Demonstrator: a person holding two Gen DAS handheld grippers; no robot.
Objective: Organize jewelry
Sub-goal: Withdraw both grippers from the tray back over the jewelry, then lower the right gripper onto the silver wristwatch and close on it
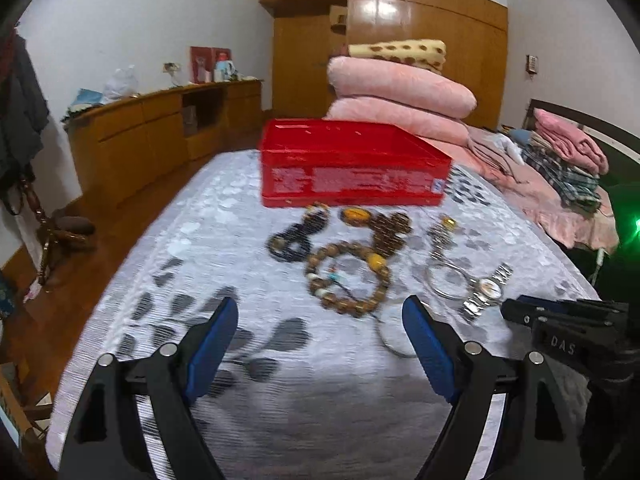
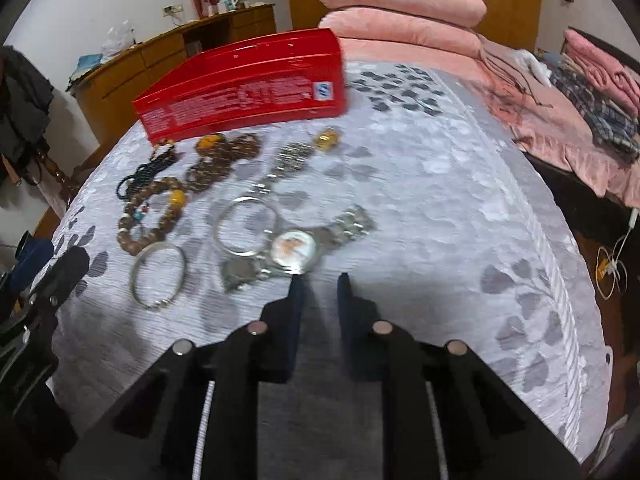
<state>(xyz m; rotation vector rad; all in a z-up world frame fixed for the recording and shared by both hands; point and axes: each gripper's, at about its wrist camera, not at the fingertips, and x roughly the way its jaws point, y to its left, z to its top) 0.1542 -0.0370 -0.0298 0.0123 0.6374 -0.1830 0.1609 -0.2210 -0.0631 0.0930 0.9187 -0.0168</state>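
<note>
Nearest the cameras, the left tongs (image 1: 320, 322) are standing wide apart above the grey leaf-patterned bedspread (image 2: 440, 208) with nothing between them, while the right tongs (image 2: 320, 280) are sitting nearly closed and empty, their tips just short of the silver wristwatch (image 2: 294, 250). Beyond them the jewelry is lying loose on the bed: a thin silver bangle (image 2: 158, 276) beside the watch, a second bangle (image 2: 246, 226), a wooden bead bracelet (image 1: 346, 280), darker bead strands (image 1: 290, 240) and a small gold piece (image 2: 328, 136). Farthest back, the red tin box (image 1: 352, 164) is resting on the bedspread just behind the beads, in front of the stacked pink pillows (image 1: 400, 88).
</note>
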